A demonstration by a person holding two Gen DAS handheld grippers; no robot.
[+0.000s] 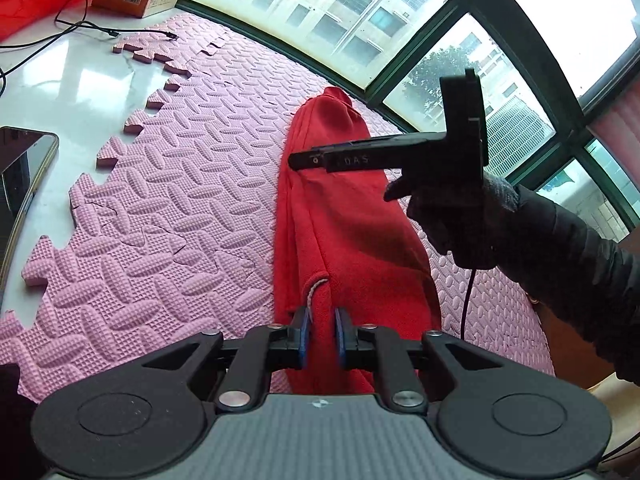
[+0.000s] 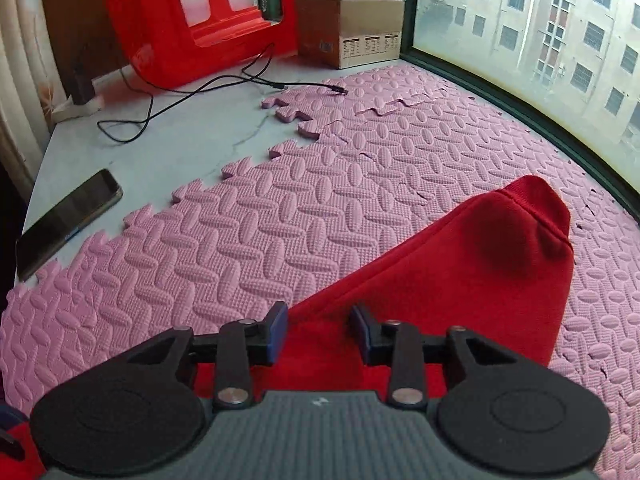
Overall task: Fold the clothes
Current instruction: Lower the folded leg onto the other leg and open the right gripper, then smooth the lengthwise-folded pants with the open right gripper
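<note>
Red garment (image 1: 340,216) lies folded long on the pink foam mat (image 1: 180,200) ahead; my left gripper (image 1: 320,330) pinches its near edge, I think. Right gripper (image 2: 320,330), jaws parted and empty, should regrip squarely.

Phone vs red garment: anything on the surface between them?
Only pink foam mat. In the right wrist view the phone lies on bare white surface off the mat's edge, and nothing sits on the mat before the red garment.

Red fleece garment (image 1: 344,216): folded lengthwise into a long narrow band, layered edges along one side, white drawstring at the near end. It lies on the pink foam mat, pointing toward 12 o'clock.
</note>
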